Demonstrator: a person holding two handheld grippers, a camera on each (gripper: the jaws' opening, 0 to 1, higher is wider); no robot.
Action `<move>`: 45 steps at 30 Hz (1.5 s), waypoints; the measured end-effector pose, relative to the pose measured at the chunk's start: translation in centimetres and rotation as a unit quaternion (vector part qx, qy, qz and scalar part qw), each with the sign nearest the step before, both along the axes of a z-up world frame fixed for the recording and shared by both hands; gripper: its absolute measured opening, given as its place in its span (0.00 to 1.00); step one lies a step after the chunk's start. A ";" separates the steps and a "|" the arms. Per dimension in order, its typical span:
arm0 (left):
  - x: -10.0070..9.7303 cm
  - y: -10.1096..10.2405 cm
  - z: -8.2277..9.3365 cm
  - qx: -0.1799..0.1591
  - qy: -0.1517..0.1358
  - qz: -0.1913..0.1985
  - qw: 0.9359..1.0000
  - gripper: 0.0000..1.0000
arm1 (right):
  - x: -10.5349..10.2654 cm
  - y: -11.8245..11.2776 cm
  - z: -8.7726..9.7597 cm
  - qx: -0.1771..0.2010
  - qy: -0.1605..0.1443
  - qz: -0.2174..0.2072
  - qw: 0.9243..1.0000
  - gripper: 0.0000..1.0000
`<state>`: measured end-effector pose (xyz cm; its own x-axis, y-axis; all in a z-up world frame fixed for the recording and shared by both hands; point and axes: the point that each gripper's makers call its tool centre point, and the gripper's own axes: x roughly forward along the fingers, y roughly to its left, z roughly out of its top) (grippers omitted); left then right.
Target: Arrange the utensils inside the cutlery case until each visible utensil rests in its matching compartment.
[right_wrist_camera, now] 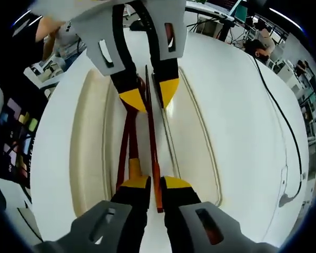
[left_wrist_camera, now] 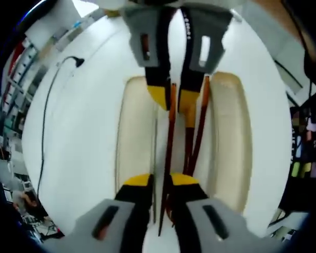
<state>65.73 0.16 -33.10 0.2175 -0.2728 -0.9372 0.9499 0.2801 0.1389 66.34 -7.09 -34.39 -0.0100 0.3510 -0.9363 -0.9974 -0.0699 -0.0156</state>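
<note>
Both grippers meet over a cream cutlery case (left_wrist_camera: 231,142) lying on a white table (left_wrist_camera: 79,158). The left gripper (left_wrist_camera: 161,182) has its jaws nearly closed around one reddish-brown chopstick (left_wrist_camera: 169,147); the right gripper (right_wrist_camera: 155,185) pinches the same stick's other end. Two more chopsticks (left_wrist_camera: 200,126) lie in the case's middle channel just beside it. A black cable (right_wrist_camera: 284,132) trails across the table beyond the case. Shelves, desks and seated people ring the room's edge.

White table (left_wrist_camera: 84,132): cream cutlery case (left_wrist_camera: 134,132) ahead of the fingers; black cable (left_wrist_camera: 47,116) off to the side.
</note>
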 end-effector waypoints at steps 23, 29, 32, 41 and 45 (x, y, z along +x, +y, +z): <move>-1.1 2.2 -1.7 0.041 0.053 -0.020 0.998 0.05 | 0.2 0.3 0.1 0.025 0.018 0.005 1.000 0.05; -1.0 2.1 -1.7 0.032 0.067 -0.016 0.997 0.05 | 0.1 0.4 0.1 0.020 0.019 0.009 1.000 0.05; -1.0 2.0 -1.7 0.026 0.067 -0.018 0.997 0.05 | 0.0 0.5 0.0 0.012 0.020 -0.002 1.000 0.05; -1.1 1.7 -1.6 0.053 0.043 -0.020 0.997 0.04 | -0.1 0.1 0.1 0.000 -0.022 0.015 1.000 0.05; -1.0 1.7 -1.4 0.031 0.045 -0.001 0.998 0.04 | 0.1 0.1 0.1 0.013 -0.006 -0.026 1.000 0.04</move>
